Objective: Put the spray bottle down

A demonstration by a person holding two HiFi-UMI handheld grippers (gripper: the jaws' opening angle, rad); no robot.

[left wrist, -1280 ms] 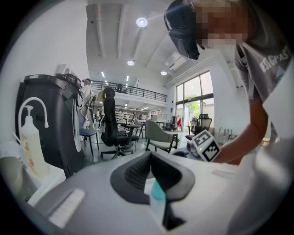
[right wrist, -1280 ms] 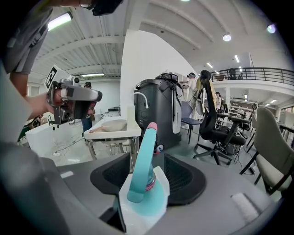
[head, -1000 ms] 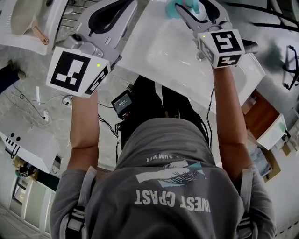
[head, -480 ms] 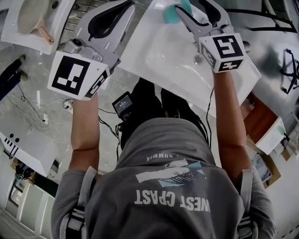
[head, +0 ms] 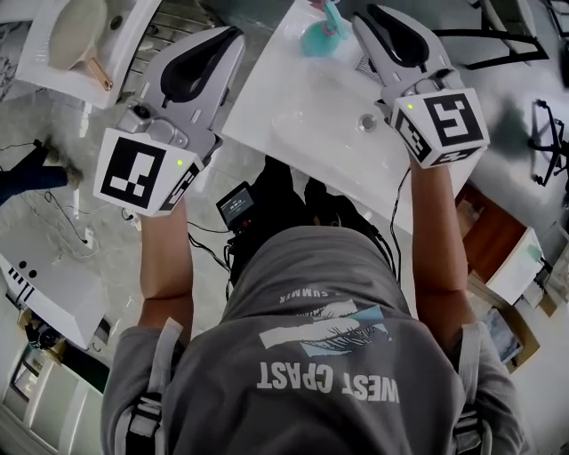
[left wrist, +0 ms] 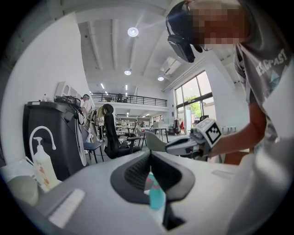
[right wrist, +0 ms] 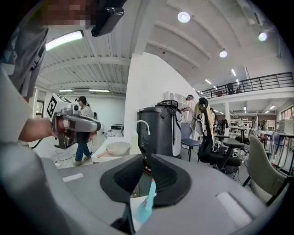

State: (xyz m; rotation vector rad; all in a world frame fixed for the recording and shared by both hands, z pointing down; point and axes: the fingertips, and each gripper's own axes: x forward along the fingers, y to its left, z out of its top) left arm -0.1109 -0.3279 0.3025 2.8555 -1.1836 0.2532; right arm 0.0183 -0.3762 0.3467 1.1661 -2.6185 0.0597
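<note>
Risk of knocking over the spray bottle [head: 318, 39], upright at the far end of the table [head: 302, 115] just left of the right claw [head: 366, 16] (just closing to a narrow slit, empty; left claw [head: 229, 35] pinched together, empty), through any careless leftward swing.

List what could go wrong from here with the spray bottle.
1. The spray bottle stands near the edge of the white sink; a nudge could tip it off.
2. The right gripper, jaws just closing on nothing, is close beside the bottle; swinging that way may clip it.
</note>
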